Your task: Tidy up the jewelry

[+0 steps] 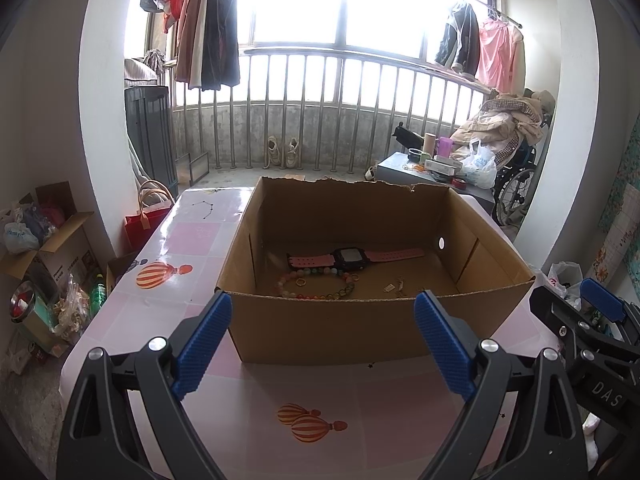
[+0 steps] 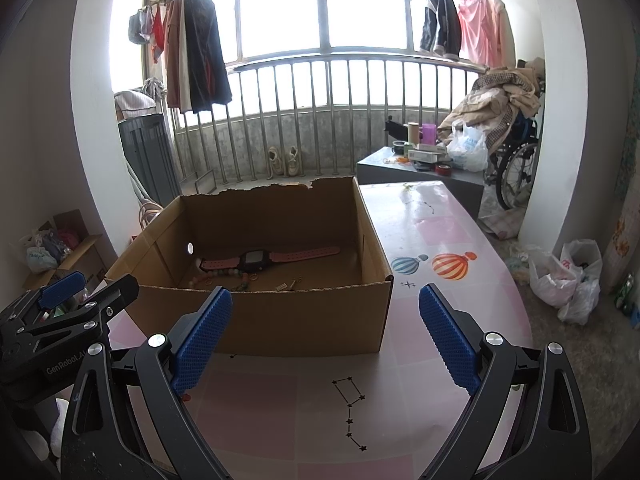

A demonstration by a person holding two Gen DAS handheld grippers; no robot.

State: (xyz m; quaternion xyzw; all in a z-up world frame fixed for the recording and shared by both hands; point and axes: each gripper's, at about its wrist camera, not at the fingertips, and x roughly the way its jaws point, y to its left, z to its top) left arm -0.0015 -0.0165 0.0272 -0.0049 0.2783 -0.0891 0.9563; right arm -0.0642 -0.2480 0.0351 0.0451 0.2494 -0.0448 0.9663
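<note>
Both tongs stand spread and empty: your left tong (image 1: 322, 344) and right tong (image 2: 326, 346) hang over the near strip of the table (image 2: 440, 320), in front of the box (image 1: 360, 328).

1. Directly ahead of the left tong, note the near wall of the box. It appears to be the main obstacle: lift well over its rim before you reach in.
2. Just past that wall lies the bead bracelet (image 1: 316, 286), with a small ring (image 1: 300, 281) inside its loop and small metal pieces (image 1: 396, 286) beside it to the right.
3. Beyond these lies the watch (image 1: 352, 259), stretched flat across the floor near the far wall.
4. Judged from this layout, pick thin items last; approach each from above, pads (image 1: 204, 344) straddling it.
</note>
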